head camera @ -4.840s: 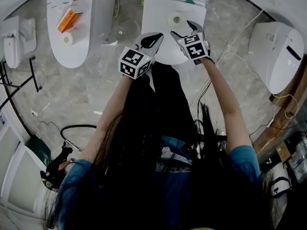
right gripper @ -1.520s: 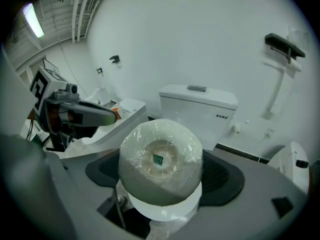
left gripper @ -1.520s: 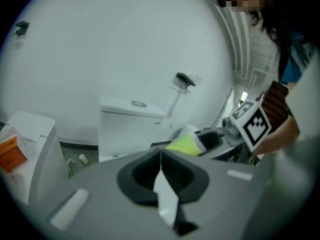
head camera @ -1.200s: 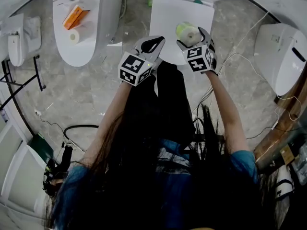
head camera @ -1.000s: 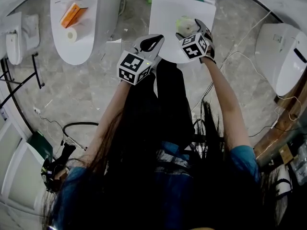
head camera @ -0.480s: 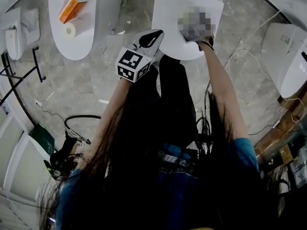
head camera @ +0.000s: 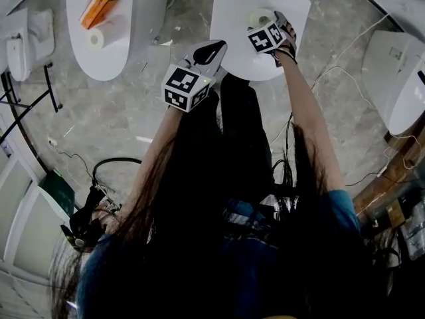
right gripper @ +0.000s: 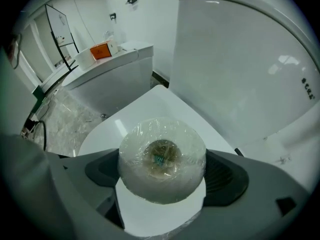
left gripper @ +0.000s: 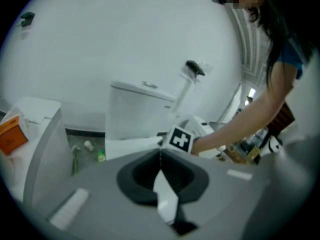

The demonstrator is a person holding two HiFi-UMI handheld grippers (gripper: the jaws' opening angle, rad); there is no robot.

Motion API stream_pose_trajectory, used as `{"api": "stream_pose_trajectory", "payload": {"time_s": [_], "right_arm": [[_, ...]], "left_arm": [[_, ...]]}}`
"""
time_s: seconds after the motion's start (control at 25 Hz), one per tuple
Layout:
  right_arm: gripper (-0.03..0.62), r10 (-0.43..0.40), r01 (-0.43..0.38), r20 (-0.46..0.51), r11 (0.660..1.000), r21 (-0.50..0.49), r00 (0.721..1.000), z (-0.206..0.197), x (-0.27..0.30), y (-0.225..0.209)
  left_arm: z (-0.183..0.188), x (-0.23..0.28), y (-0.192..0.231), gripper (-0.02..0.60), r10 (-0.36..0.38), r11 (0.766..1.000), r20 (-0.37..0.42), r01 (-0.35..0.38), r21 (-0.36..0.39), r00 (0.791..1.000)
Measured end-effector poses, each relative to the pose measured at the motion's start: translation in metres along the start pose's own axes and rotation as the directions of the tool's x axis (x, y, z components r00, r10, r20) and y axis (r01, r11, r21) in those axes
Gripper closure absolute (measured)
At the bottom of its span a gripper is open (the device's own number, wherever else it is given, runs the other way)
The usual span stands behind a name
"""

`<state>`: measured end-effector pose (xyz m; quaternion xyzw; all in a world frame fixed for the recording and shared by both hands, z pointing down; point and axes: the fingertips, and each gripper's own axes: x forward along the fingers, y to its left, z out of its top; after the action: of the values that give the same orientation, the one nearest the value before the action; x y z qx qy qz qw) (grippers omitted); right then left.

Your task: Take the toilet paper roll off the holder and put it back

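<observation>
**A:** Head view first. Where is the toilet paper roll?

**B:** The toilet paper roll (head camera: 259, 16) is at the top of the frame, right of centre, over a closed white toilet lid (head camera: 232, 18). The right gripper (head camera: 269, 20) is around it, and its marker cube (head camera: 266, 37) shows just below the roll in the picture. I cannot tell from here whether the roll touches the lid.

**A:** And the other claw?

**B:** The left gripper (head camera: 211, 48) is at upper centre, over the lid's left edge and apart from the roll. At upper left, a neighbouring toilet (head camera: 116, 58) carries an orange box (head camera: 95, 10) and a second roll (head camera: 95, 38).

**A:** What does the left gripper view show?

**B:** Its jaws are pressed together. The tips meet at a thin seam in the lower middle, with nothing between them. Just beyond, at centre, is the right gripper's marker cube (left gripper: 180, 139), and the person's arm (left gripper: 240, 124) runs off toward the upper right. A white tank (left gripper: 140, 109) stands behind. The orange box (left gripper: 10, 135) is at the far left edge.

**A:** And the right gripper view?

**B:** The roll (right gripper: 162, 159) fills the lower centre. It is wrapped in clear film and seen end-on, with its core facing the camera. The jaws pinch it, one dark pad against each side. The white lid (right gripper: 150, 106) lies beneath it, and the orange box (right gripper: 100, 50) is at upper left.
</observation>
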<state>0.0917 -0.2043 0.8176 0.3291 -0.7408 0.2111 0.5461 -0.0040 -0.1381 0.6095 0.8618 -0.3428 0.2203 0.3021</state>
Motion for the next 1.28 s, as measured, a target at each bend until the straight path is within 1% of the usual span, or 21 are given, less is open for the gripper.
{"api": "stream_pose_trajectory", "payload": {"time_s": [0.04, 0.12, 0.28, 0.44, 0.64, 0.72, 0.8, 0.96, 1.04, 1.12, 1.2, 1.28], "right_arm": [[0.140, -0.004, 0.004, -0.015, 1.000, -0.002, 1.000, 0.001, -0.002, -0.001], [0.140, -0.014, 0.014, -0.009, 1.000, -0.007, 1.000, 0.006, -0.010, -0.001], [0.140, -0.003, 0.004, 0.077, 1.000, -0.004, 0.997, 0.025, -0.043, 0.001], [0.141, 0.041, -0.043, 0.161, 0.999, 0.007, 0.986, 0.042, -0.099, 0.009], [0.141, 0.072, -0.093, 0.307, 0.994, 0.055, 0.949, 0.051, -0.188, 0.033], [0.143, 0.045, -0.087, 0.351, 0.991, 0.103, 0.935, 0.052, -0.221, 0.040], [0.143, 0.011, -0.086, 0.394, 0.981, 0.172, 0.919, 0.052, -0.251, 0.047], [0.143, -0.053, -0.113, 0.462, 0.939, 0.325, 0.885, 0.052, -0.301, 0.071], [0.145, -0.084, -0.145, 0.504, 0.906, 0.397, 0.860, 0.057, -0.325, 0.086], [0.145, -0.113, -0.183, 0.540, 0.866, 0.465, 0.834, 0.060, -0.348, 0.101], [0.146, -0.147, -0.206, 0.562, 0.832, 0.516, 0.814, 0.061, -0.370, 0.115], [0.146, -0.174, -0.215, 0.576, 0.811, 0.544, 0.799, 0.060, -0.389, 0.132]], "left_arm": [[0.002, -0.002, -0.002, 0.589, -0.004, 1.000, 0.002, 0.004, 0.005, 1.000], [0.006, -0.006, -0.004, 0.588, -0.008, 1.000, 0.009, 0.008, 0.016, 1.000], [0.014, -0.020, -0.005, 0.589, -0.002, 1.000, 0.026, 0.001, 0.029, 1.000], [0.022, -0.041, -0.005, 0.588, 0.005, 0.999, 0.047, -0.006, 0.036, 0.999], [0.032, -0.075, -0.014, 0.589, 0.001, 0.999, 0.072, -0.004, 0.049, 0.997], [0.036, -0.088, -0.020, 0.588, -0.005, 0.998, 0.082, 0.001, 0.056, 0.997], [0.040, -0.101, -0.028, 0.589, -0.018, 0.997, 0.087, 0.012, 0.072, 0.996], [0.051, -0.130, -0.050, 0.589, -0.064, 0.991, 0.107, 0.051, 0.123, 0.992], [0.055, -0.148, -0.060, 0.589, -0.090, 0.986, 0.120, 0.072, 0.148, 0.989], [0.056, -0.166, -0.070, 0.589, -0.111, 0.982, 0.131, 0.088, 0.169, 0.985], [0.055, -0.182, -0.078, 0.589, -0.130, 0.977, 0.140, 0.102, 0.188, 0.982], [0.051, -0.197, -0.086, 0.589, -0.148, 0.973, 0.149, 0.116, 0.202, 0.978]]}}
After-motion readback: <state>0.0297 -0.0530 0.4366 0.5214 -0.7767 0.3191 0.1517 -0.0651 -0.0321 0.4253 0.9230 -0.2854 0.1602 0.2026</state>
